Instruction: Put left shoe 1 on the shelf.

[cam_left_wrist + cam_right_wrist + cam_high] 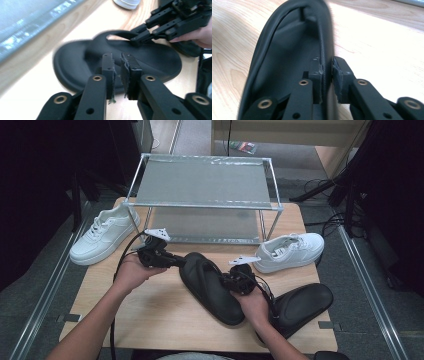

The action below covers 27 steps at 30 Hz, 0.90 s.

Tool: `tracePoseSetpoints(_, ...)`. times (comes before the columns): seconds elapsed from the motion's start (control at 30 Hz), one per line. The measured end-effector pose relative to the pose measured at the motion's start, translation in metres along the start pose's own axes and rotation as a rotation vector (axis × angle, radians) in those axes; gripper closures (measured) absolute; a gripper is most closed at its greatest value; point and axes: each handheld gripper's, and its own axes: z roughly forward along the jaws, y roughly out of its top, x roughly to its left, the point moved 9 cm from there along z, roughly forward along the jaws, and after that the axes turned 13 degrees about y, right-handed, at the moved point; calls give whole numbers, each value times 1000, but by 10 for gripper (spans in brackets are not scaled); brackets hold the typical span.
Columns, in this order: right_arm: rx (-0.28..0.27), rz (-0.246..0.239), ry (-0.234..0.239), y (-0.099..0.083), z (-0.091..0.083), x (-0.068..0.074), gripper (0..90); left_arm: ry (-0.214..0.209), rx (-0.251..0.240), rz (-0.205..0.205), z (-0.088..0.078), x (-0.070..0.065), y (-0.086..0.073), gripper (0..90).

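A black flip-flop sandal (212,295) lies slantwise in the middle of the wooden table (150,315). My right gripper (229,280) is shut on its strap; in the right gripper view the thin black strap (325,50) is pinched between the pads of the right gripper (327,63). My left gripper (181,262) hovers at the sandal's toe end. In the left gripper view the left gripper (117,60) has its jaws almost together with nothing between them, over the sandal's footbed (75,62). Farther off, the right gripper (133,40) holds the strap.
A second black sandal (302,304) lies at the table's right front. One white sneaker (102,235) sits at the left and another (290,251) at the right. A two-shelf metal rack (202,182) stands at the back. Both forearms reach in over the table's front edge.
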Motion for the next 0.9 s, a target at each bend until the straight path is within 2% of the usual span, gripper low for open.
tracePoseSetpoints(0.1, 1, 6, 8, 3, -1, -1, 818, 6, 10, 11, 1, 6, 7, 867)
tracePoseSetpoints(0.13, 5, 17, 11, 3, -1, -1, 821, -3, 9, 15, 0, 7, 10, 876)
tracePoseSetpoints(0.2, 9, 40, 17, 4, -1, -1, 823, 6, 10, 24, -1, 11, 17, 882)
tracePoseSetpoints(0.3, 6, 65, 24, 7, -3, -2, 824, -2, -8, 22, -7, 15, 30, 883)
tracePoseSetpoints(0.43, -10, 55, 27, 13, -7, -3, 825, 8, -37, 45, -16, 23, 49, 884)
tracePoseSetpoints(0.53, -29, 66, 22, 20, -11, -6, 824, 7, -52, 34, -21, 31, 63, 889)
tracePoseSetpoints(0.7, -48, 67, 13, 35, -16, -12, 823, 39, -71, 73, -28, 41, 86, 891)
tracePoseSetpoints(0.9, -65, 68, -9, 53, -14, -22, 822, 75, -85, 82, -35, 53, 118, 895)
